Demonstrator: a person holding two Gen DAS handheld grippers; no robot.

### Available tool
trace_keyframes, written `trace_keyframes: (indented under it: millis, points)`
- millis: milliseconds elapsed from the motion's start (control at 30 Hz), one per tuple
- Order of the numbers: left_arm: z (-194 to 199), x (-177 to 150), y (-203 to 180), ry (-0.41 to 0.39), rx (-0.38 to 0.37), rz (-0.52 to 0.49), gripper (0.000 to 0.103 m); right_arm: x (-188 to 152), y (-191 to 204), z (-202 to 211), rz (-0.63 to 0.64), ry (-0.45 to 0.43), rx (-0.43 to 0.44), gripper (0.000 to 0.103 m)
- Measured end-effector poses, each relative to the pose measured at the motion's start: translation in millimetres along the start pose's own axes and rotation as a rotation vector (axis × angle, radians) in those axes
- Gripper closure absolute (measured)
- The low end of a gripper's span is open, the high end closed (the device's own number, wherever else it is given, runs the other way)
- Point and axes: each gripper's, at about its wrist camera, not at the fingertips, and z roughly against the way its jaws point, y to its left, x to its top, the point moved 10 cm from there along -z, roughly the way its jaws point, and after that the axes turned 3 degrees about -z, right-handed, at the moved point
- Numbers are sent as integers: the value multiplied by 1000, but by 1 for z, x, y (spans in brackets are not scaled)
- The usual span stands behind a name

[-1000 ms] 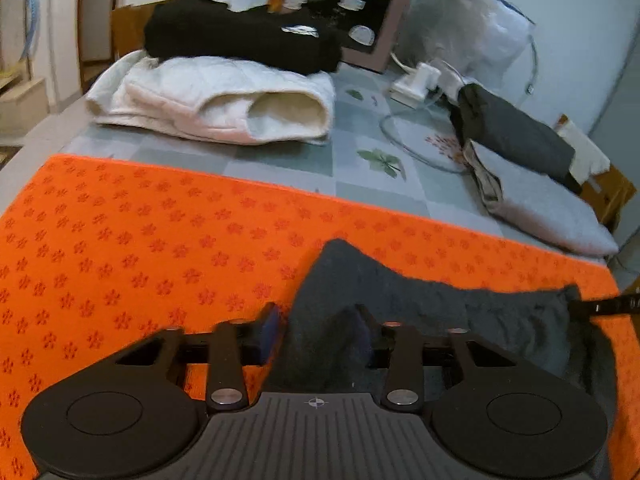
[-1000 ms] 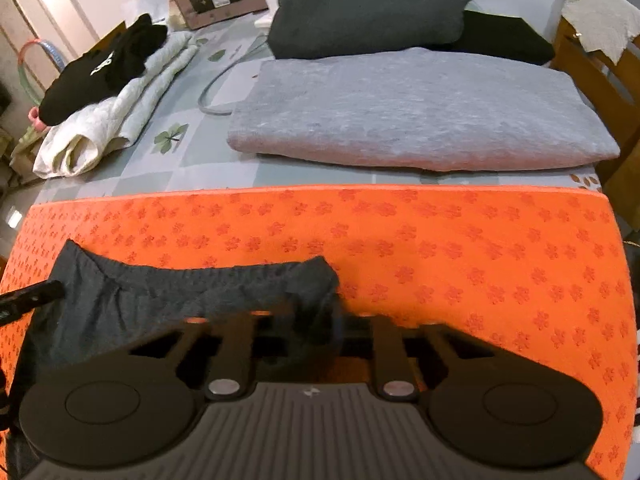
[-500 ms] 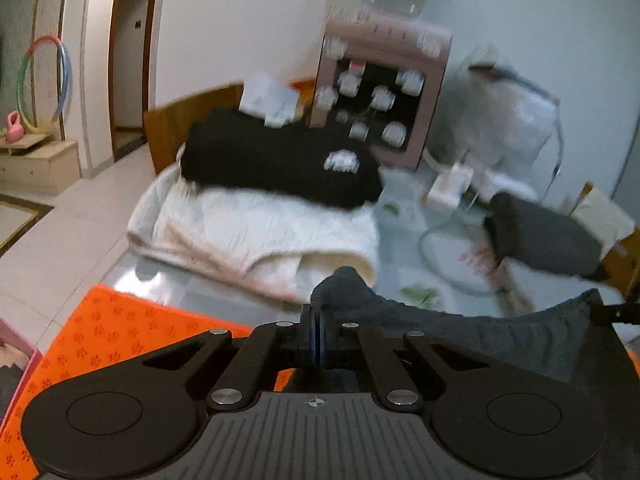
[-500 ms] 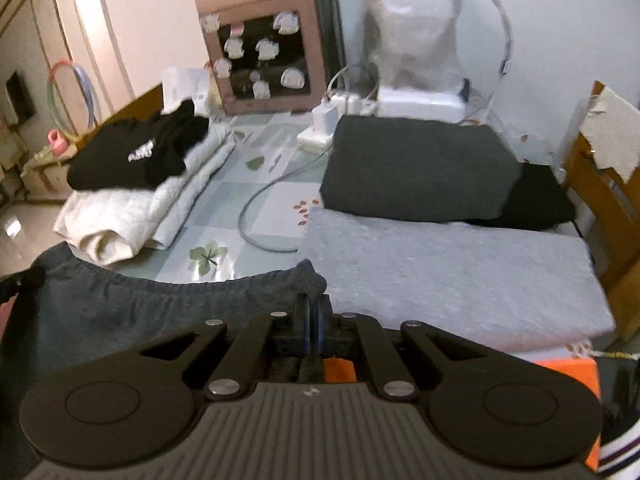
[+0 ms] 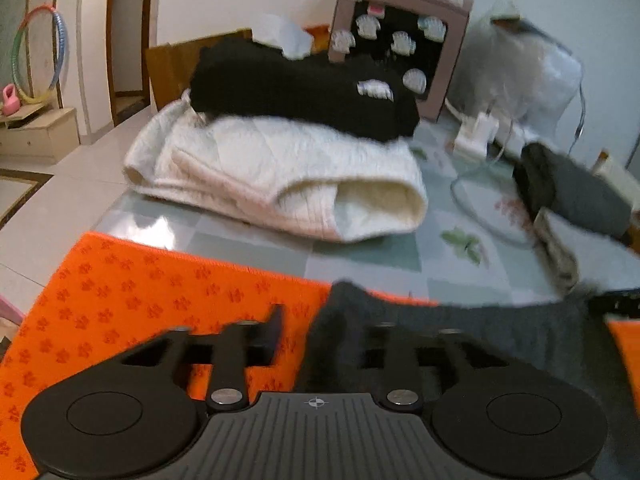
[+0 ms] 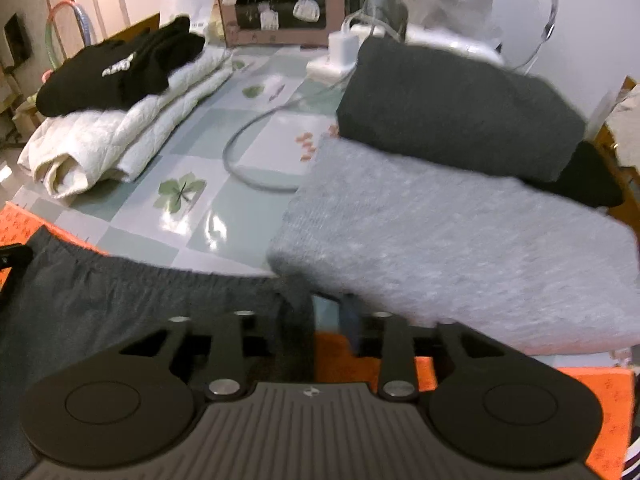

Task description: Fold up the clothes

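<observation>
A dark grey garment (image 5: 460, 332) lies with its elastic edge along the far side of the orange patterned mat (image 5: 140, 300). My left gripper (image 5: 324, 332) has its jaws opening. The garment's left corner sits between them, and the left finger (image 5: 276, 328) stands apart from the cloth. In the right wrist view the same garment (image 6: 140, 296) stretches off to the left over the mat (image 6: 592, 392). The jaws of my right gripper (image 6: 326, 320) are opening too. The cloth's right corner drapes by the left finger, with a bare gap beside it.
Behind the mat, on a tiled tabletop (image 6: 192, 240), a black garment (image 5: 296, 92) lies on a folded white quilt (image 5: 280, 172). Folded light grey (image 6: 460, 240) and dark grey (image 6: 452, 108) clothes sit at the right. A cable (image 6: 248, 168), charger and pink cabinet (image 5: 400, 40) stand behind.
Both grippers were shut on the garment's top edge and held it up. Now their jaws stand apart and the edge has come down onto the far side of the mat.
</observation>
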Motion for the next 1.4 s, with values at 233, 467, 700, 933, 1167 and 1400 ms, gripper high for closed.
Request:
trace_keyframes:
  millis: [233, 467, 700, 933, 1167, 1400]
  points:
    - [60, 7, 2, -11, -29, -21, 52, 5, -6, 69, -9, -57, 17, 48]
    - [150, -17, -3, -33, -34, -48, 52, -23, -3, 153, -17, -69, 86, 48]
    - [238, -70, -19, -32, -29, -78, 51, -93, 18, 227, 35, -39, 176, 48]
    - [298, -145, -46, 8, -25, -97, 51, -180, 51, 281, 100, 13, 257, 48]
    - [313, -218, -84, 85, -27, -164, 50, -266, 92, 304, 158, 81, 300, 48]
    - [296, -236, -107, 96, -61, -254, 50, -309, 120, 295, 158, 109, 276, 50]
